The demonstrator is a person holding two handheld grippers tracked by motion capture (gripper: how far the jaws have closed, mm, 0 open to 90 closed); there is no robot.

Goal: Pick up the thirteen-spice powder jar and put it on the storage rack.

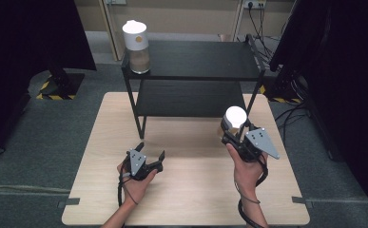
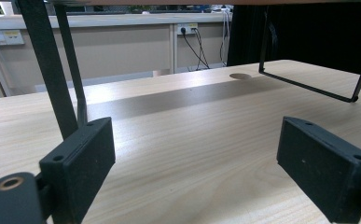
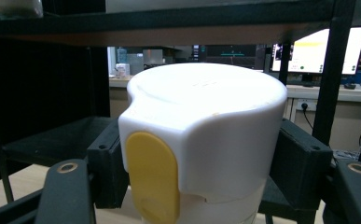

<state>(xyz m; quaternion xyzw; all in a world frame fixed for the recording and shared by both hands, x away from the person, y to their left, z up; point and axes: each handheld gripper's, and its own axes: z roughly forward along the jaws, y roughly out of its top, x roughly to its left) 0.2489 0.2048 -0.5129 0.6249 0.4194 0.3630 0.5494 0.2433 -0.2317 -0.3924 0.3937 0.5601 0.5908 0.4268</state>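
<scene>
The right claw [image 3: 201, 186] is clamped on a white canister [image 3: 206, 135], its 2 black pads pressing the lid's sides. The canister has a broad white lid with a rounded yellow tab on the near face, and a paler body below it. In the high view the canister [image 1: 234, 118] is held clear of the wooden surface [image 1: 186, 190] at its right side, just in front of the right legs of a black 2-tier shelf [image 1: 196, 71]. The shelf's top board runs just above and beyond the lid, with a right leg close beside it. A second white-lidded canister [image 1: 136, 47] stands on the top tier's far left corner. The left claw [image 1: 149, 154] rests low over the surface, jaws apart with nothing between them.
</scene>
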